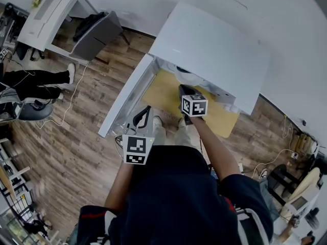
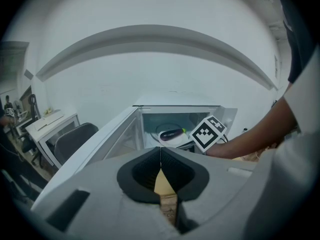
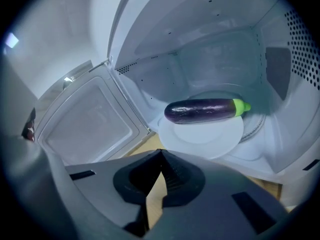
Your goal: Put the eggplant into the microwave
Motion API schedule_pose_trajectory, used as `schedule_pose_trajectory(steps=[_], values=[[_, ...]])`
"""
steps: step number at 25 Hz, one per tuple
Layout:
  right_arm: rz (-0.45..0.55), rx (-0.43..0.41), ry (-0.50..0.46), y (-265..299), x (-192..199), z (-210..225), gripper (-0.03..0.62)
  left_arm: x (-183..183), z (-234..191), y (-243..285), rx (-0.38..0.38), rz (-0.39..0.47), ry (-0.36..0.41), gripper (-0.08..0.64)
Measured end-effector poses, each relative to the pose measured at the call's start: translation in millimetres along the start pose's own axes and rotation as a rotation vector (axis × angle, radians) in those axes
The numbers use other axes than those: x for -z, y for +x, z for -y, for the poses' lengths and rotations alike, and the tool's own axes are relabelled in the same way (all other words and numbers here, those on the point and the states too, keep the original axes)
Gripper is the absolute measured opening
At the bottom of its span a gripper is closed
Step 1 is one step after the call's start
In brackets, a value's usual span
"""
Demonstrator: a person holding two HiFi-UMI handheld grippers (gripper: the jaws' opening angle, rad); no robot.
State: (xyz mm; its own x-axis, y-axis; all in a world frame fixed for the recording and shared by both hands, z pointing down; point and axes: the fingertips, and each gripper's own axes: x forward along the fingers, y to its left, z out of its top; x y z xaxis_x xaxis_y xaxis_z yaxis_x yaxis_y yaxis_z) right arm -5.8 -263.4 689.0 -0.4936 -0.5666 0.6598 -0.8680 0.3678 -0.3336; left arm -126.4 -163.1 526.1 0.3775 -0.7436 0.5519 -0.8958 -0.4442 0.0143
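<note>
- The eggplant [image 3: 206,110] lies on its side on a white plate [image 3: 200,139] inside the microwave [image 3: 220,59], green cap to the right.
- My right tongs [image 3: 160,154] are clenched on nothing, just outside the cavity mouth. My left tongs [image 2: 160,151] are likewise pinched together and empty.
- The plate seems off-centre toward the near edge. I judge that a knock from the right tongs could roll the eggplant off.
- The door [image 3: 85,119] hangs open at left, and swinging it carelessly could catch the tongs.

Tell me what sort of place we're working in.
Probably an office or lab workroom, not a kitchen: the microwave holding the eggplant sits near a desk and office chair, with cables trailing over wood-plank floor.
</note>
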Motion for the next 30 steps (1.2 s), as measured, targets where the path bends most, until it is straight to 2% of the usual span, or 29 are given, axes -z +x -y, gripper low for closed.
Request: schedule_pose_trajectory(steps=[17, 30], values=[[0.012, 0.039, -0.027, 7, -18, 23, 0.011, 0, -3, 4, 0.005, -0.014, -0.017, 0.017], [0.025, 0.068, 0.013, 10, -22, 37, 0.011, 3, -3, 6, 0.006, -0.021, -0.015, 0.017]])
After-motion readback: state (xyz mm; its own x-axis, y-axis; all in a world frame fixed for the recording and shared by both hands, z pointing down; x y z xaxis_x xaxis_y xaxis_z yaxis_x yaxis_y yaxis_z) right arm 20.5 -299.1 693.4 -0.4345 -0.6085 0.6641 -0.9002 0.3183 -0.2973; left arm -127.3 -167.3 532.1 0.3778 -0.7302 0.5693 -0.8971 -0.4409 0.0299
